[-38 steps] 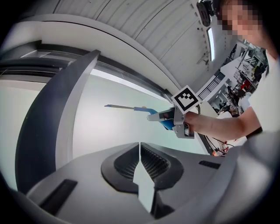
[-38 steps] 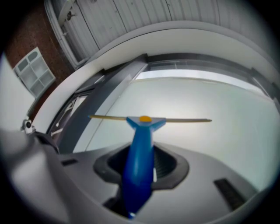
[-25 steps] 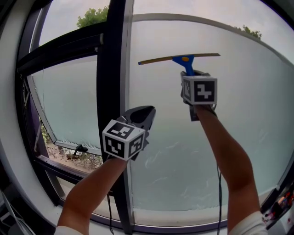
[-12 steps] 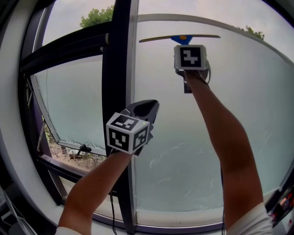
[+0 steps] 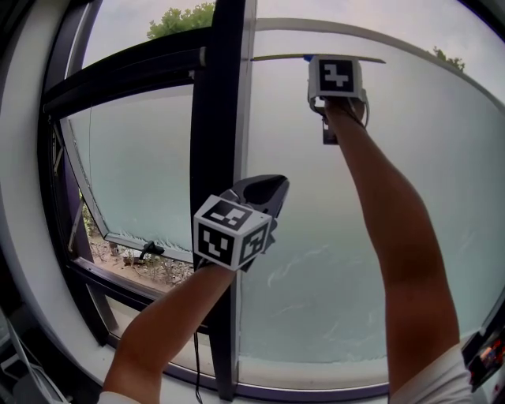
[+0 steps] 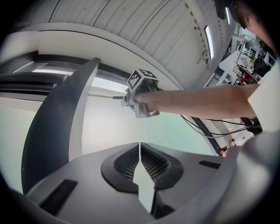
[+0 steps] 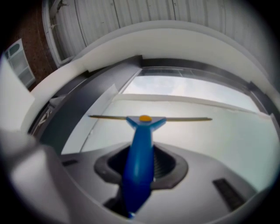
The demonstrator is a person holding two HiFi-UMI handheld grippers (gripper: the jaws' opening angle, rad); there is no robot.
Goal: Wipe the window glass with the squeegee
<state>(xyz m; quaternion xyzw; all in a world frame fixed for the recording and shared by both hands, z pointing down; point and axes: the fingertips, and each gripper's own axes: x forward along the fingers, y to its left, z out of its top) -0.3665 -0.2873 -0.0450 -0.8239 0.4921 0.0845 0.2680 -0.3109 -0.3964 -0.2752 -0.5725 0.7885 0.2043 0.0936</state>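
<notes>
Right tongs [image 7: 142, 162] are clamping firmly on the squeegee [image 7: 139, 148], jaws pressing in on the blue handle from both sides, and that handle is running straight up out of them to the blade [image 7: 151, 118]. The blade is lying level across the glass [image 5: 316, 237], high up near the top of the frosted part, its left end sitting just beside the dark post [image 5: 221, 118]. Whether the rubber is actually pressing on the pane, no view is telling me. From the head view the right arm [image 5: 394, 237] is stretching well up, its marker cube [image 5: 336, 76] covering the handle, with only the thin blade peeking out to either side above it. Left tongs [image 6: 140, 151] are hanging lower down, in front of the post, jaws closed together with nothing between them, tips meeting in a thin line. Their cube [image 5: 231, 233] is facing the camera, and the left arm [image 5: 166, 331] is rising from the bottom edge. Off to the left a second pane [image 5: 134, 173] is sitting tilted in its own frame, plants [image 5: 146, 268] are showing beneath it, and a tree [image 5: 185, 17] is poking up over the top bar.
</notes>
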